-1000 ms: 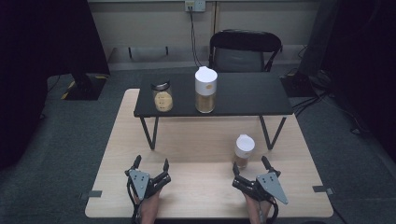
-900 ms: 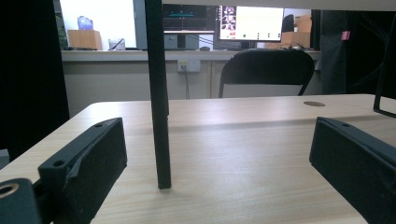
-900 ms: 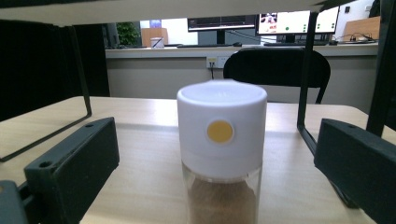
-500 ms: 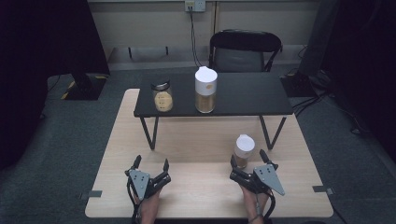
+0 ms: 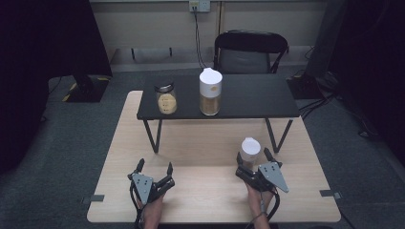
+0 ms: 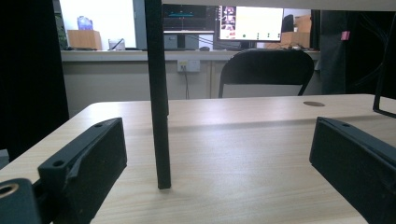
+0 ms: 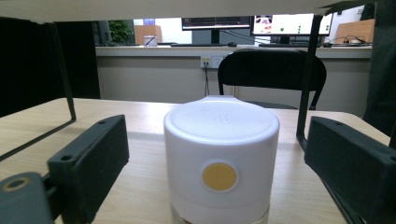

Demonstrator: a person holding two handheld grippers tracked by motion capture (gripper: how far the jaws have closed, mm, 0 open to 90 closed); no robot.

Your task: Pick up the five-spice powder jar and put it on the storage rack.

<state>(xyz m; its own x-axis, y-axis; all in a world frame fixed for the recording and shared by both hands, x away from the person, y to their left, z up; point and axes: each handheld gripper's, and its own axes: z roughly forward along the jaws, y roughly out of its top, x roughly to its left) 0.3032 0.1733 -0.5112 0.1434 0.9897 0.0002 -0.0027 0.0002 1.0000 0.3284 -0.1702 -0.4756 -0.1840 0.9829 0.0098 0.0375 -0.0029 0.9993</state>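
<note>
A small jar with a white lid [image 5: 250, 149] stands on the wooden table [image 5: 205, 195], in front of the black shelf's right legs. My right gripper [image 5: 252, 155] has a jaw on either side of it. In the right gripper view the jar [image 7: 221, 163] sits between the jaws of that gripper [image 7: 217, 128] with a gap on both sides. The jaws have just been closing but do not touch the jar. My left gripper [image 5: 155, 166] rests open on the table at the near left, nothing between its jaws [image 6: 219, 128].
A low black shelf [image 5: 248, 98] stands across the table's far half, bearing a tall white-lidded jar [image 5: 210, 91] and a short glass jar [image 5: 166, 98]. One shelf leg [image 6: 158, 93] rises just ahead of the left gripper. A black chair [image 5: 250, 50] stands behind the table.
My right gripper has moved forward up to the small jar, and its jaws now flank it and stand narrower. The left gripper has stayed put.
</note>
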